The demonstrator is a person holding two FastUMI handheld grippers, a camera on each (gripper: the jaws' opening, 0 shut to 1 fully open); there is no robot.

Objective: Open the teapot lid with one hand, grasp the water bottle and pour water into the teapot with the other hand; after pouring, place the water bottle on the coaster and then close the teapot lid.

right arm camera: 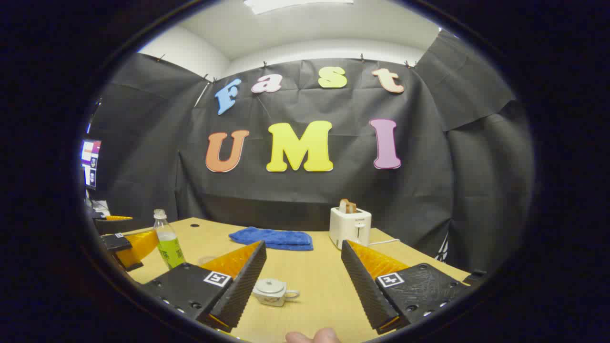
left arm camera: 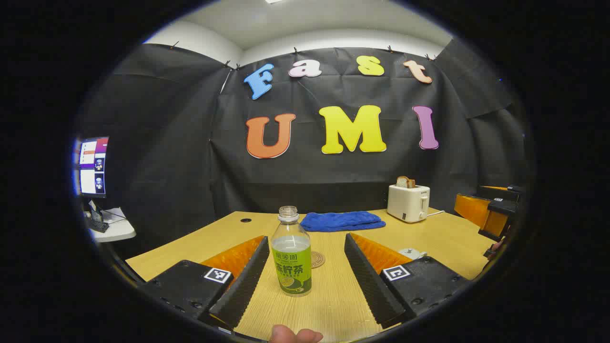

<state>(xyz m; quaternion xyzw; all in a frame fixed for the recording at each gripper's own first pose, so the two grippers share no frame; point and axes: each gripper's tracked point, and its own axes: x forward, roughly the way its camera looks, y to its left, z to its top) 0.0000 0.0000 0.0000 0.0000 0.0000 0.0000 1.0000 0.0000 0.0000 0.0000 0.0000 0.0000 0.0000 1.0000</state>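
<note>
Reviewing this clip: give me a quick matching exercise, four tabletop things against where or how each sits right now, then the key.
Things:
1. water bottle
2. teapot
3. toaster
4. blue towel

States:
A. lid on, between the right gripper's open fingers
B. lies flat at the table's back
C. holds a bread slice
D. uncapped, upright between the left gripper's open fingers

Pairs: 1-D, 2-A, 3-C, 4-B

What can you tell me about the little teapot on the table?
The teapot is small, squat and whitish, looking like glazed ceramic, with a faint pattern on its side. Its lid, with a small knob on top, sits closed on it, and a loop handle sticks out to the side. It stands upright on the wooden table, between the open jaws of the right gripper, nearer one finger. Nothing but the table touches it.
</note>
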